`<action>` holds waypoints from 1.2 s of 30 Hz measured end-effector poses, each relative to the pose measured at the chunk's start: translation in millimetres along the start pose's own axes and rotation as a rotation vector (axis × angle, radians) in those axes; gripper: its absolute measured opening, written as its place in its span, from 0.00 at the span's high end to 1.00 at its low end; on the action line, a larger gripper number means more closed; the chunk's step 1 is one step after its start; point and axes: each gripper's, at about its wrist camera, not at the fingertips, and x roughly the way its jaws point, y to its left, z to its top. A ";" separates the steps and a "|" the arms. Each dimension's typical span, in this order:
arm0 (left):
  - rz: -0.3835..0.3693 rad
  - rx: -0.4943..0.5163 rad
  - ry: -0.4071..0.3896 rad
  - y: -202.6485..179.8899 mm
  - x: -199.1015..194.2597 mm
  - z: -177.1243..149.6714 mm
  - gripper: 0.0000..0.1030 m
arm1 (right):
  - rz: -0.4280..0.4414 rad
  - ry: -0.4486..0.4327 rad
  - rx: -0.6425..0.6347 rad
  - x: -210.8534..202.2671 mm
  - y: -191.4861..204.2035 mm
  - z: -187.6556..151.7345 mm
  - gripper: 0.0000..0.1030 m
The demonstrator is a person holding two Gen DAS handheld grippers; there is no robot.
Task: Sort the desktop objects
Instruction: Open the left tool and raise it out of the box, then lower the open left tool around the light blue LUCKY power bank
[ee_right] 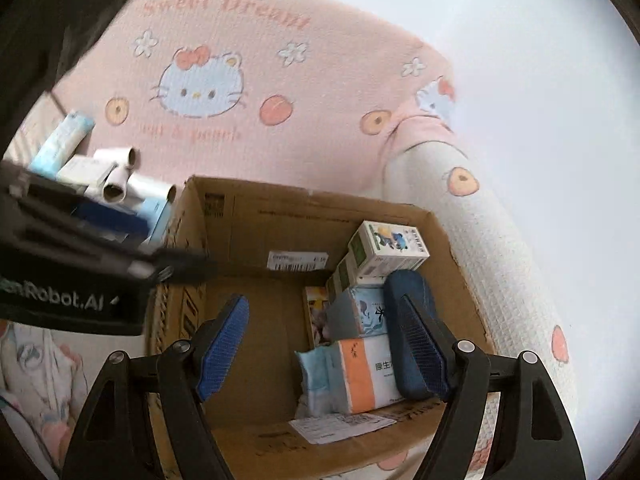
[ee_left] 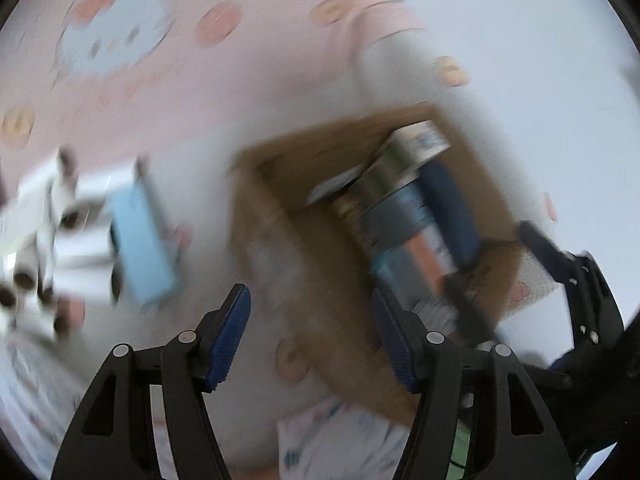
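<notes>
Both my left hand-held gripper (ee_left: 310,336) and right hand-held gripper (ee_right: 326,346) are wide and empty, because the small boxes (ee_right: 372,316) already sit in the cardboard box (ee_right: 240,208) on the bed (ee_right: 320,92).

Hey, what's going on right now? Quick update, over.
Both grippers, left and right, open and empty. Cardboard box part-filled. Rolls and cartons still outside. Nothing blocking.

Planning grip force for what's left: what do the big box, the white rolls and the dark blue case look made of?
The big box looks like plain brown corrugated cardboard, matte, with printed marks and a stuck-on label. The white rolls seem to be paper wound on brown card cores, visible at the open ends. The dark blue case looks soft and fabric-covered, rounded and dull; its shell underneath can't be judged.
</notes>
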 end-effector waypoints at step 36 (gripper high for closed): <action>-0.077 -0.369 -0.083 220.4 10.0 -39.6 0.46 | 0.304 0.009 0.042 55.5 204.5 -10.0 0.14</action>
